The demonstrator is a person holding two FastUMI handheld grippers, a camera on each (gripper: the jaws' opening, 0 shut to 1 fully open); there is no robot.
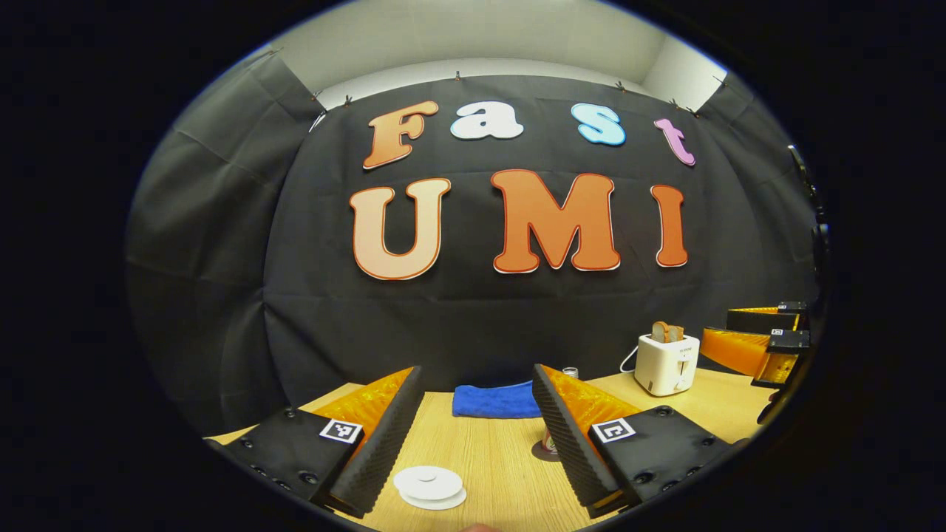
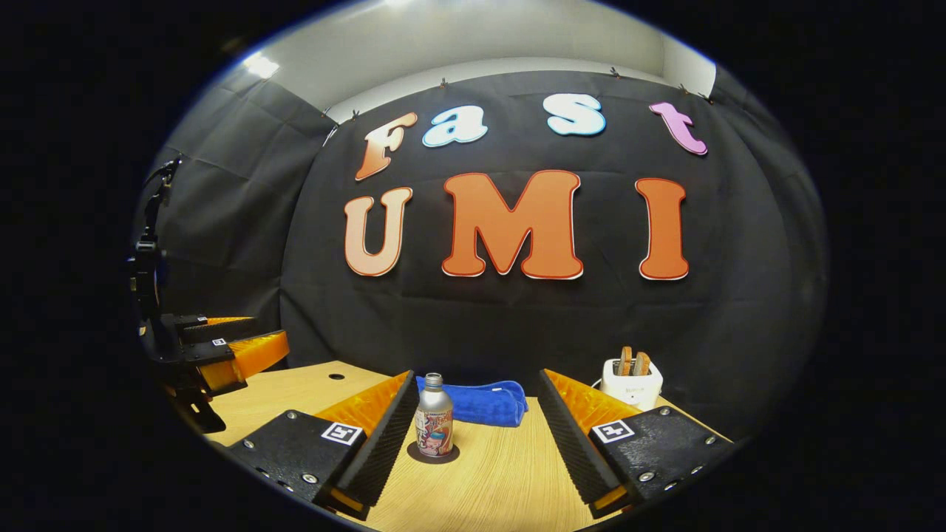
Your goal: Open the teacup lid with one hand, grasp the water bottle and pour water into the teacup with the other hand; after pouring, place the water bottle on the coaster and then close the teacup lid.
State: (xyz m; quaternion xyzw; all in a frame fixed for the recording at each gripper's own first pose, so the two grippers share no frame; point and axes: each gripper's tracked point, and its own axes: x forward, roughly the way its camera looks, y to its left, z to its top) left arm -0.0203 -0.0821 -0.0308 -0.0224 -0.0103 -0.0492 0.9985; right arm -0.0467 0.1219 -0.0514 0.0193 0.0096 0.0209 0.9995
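Note:
In the left gripper view the white teacup (image 1: 430, 493) stands low between my fingers, its round lid (image 1: 427, 481) resting on it. My left gripper (image 1: 477, 375) is open above it and holds nothing. The water bottle (image 1: 570, 372) is mostly hidden behind the right-hand finger. In the right gripper view the silver bottle (image 2: 434, 423) with a colourful label stands upright on a dark round coaster (image 2: 414, 453), just inside the left-hand finger. My right gripper (image 2: 477, 377) is open around empty air.
A folded blue towel (image 1: 494, 400) (image 2: 480, 403) lies at the back of the wooden table (image 1: 488, 458). A white toaster (image 1: 667, 362) (image 2: 630, 380) with bread slices stands back right. The other gripper shows at each view's edge (image 1: 761, 343) (image 2: 222, 353).

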